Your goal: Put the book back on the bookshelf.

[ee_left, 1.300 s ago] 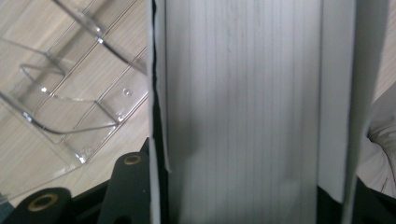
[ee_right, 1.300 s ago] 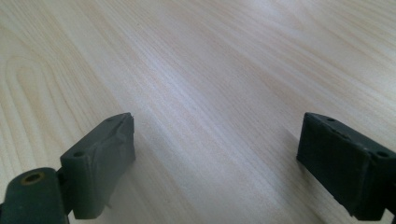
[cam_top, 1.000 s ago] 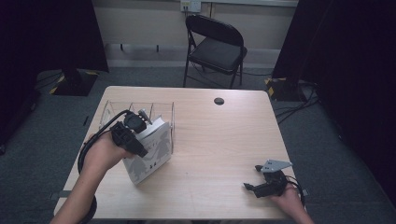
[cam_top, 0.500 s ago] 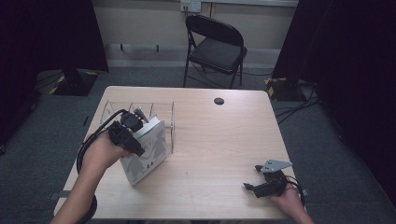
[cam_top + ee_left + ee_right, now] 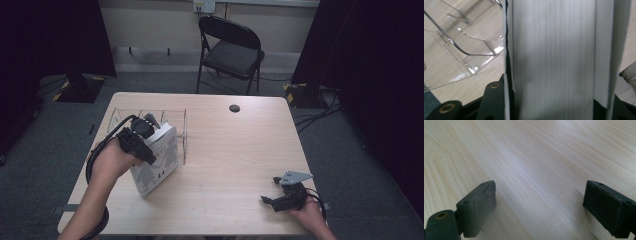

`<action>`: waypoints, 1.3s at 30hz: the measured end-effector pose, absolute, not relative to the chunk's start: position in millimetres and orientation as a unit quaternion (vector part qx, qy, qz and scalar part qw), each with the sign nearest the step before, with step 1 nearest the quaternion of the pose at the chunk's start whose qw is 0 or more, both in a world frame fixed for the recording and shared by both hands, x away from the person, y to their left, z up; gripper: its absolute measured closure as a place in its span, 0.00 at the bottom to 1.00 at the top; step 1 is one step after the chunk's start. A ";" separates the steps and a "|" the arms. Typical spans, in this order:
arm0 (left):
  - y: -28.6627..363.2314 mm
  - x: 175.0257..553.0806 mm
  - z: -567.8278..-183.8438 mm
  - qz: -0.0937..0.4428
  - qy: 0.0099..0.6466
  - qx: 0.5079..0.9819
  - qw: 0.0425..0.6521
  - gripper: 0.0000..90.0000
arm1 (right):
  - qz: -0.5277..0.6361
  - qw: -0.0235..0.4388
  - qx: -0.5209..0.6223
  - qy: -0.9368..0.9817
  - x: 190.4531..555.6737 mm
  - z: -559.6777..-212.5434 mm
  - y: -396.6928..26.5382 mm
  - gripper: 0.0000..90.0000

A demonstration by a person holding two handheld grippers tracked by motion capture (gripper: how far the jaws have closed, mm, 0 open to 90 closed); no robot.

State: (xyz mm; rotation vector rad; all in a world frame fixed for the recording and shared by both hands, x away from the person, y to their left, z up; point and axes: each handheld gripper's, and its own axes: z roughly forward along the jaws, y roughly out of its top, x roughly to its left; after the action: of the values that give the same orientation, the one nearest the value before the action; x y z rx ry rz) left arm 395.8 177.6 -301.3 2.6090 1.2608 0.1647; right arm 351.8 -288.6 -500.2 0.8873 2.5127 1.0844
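surface (image 5: 225, 165): plain light wood, roomy
rack (image 5: 150, 116): clear acrylic, rear left
book (image 5: 159, 159): thick, white, tipped up against rack front; barely shifted over the last second, so slotting in not yet done
left tongs (image 5: 150, 124): pinching book's top edge
right tongs (image 5: 267, 201): spread wide, holding nothing, parked near front right

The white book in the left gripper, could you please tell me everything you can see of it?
The book is thick, with a white cover bearing grey patterning and a block of pale pages. It stands tilted on the table, beside the clear rack. The left gripper is shut on it.
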 end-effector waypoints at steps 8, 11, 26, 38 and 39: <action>174.6 403.2 -303.8 0.060 0.441 0.888 0.115 0.59 | 0.374 0.134 0.305 0.866 351.9 -500.3 -288.7 0.11; 173.9 406.2 -303.3 0.056 0.446 0.886 0.116 0.59 | 0.374 0.133 0.305 0.866 351.9 -500.3 -288.7 0.11; 170.9 420.3 -299.7 0.055 0.471 0.872 0.118 0.59 | 0.373 0.132 0.305 0.866 351.9 -500.1 -288.8 0.11; 160.0 428.2 -301.4 0.055 0.476 0.870 0.117 0.59 | 0.373 0.131 0.305 0.866 351.7 -500.1 -288.7 0.11; 159.0 429.0 -301.5 0.058 0.477 0.869 0.118 0.59 | 0.373 0.130 0.306 0.866 351.6 -500.1 -288.7 0.11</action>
State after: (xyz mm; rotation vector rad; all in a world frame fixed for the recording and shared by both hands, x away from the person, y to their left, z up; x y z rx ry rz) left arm 429.0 159.0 -301.5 2.5416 1.3960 0.1692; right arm 351.6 -288.7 -500.1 0.8894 2.5160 1.0834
